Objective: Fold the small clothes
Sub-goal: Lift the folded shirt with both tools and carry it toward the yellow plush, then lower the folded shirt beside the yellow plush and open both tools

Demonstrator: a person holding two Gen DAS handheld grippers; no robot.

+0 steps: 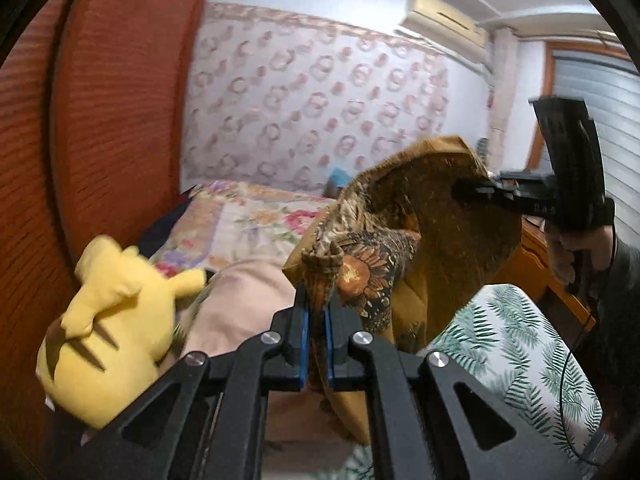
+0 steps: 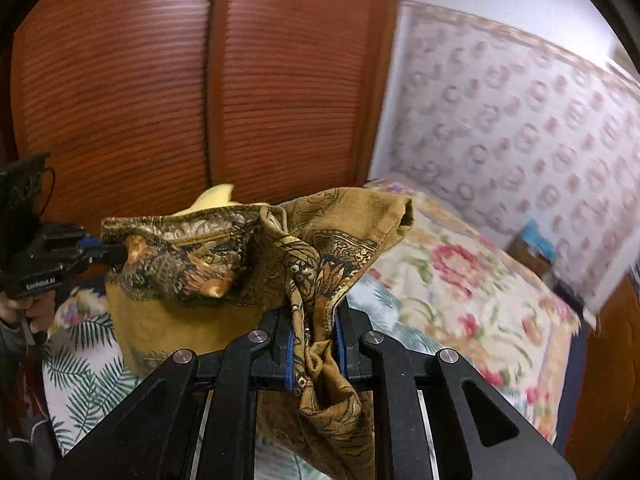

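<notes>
Both grippers clamp the brown patterned garment point(image 2: 224, 264), held up off the bed point(image 2: 472, 300): left gripper point(image 1: 317, 320) and right gripper point(image 2: 314, 344) each pinch an edge, probably to spread it for folding. Which edges, can't tell; cloth bunched.

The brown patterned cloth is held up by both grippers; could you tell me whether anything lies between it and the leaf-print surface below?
Nothing visible does: the cloth hangs from both grippers directly over the bare leaf-print surface.
</notes>
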